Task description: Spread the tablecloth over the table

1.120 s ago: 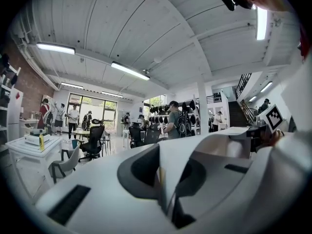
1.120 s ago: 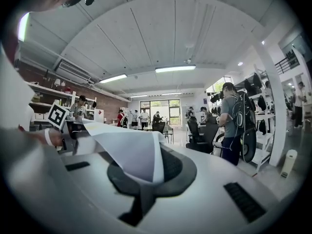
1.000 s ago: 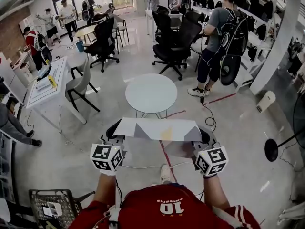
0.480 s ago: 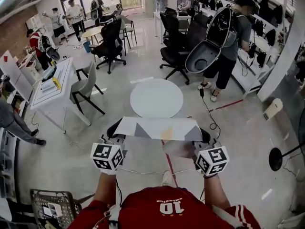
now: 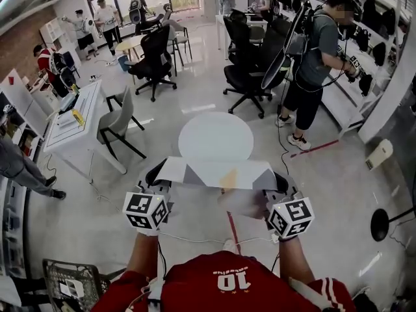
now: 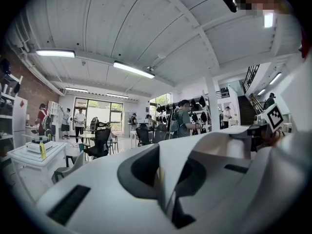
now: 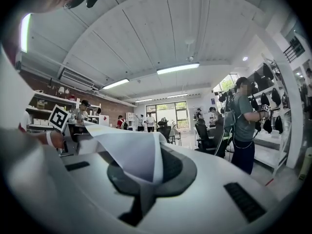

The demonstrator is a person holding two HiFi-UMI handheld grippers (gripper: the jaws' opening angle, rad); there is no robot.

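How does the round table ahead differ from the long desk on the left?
The round table has a circular, bare top; the long desk is rectangular and carries a few items. The round table sits straight ahead past the tablecloth; the long desk stands left, beside a grey chair. Both tops are white.

Number "10", upside down, on red shirt [image 5: 229, 283]; other print unreadable.

The pale, folded tablecloth [image 5: 218, 174] hung stretched level just at the near side of the round white table [image 5: 216, 132].
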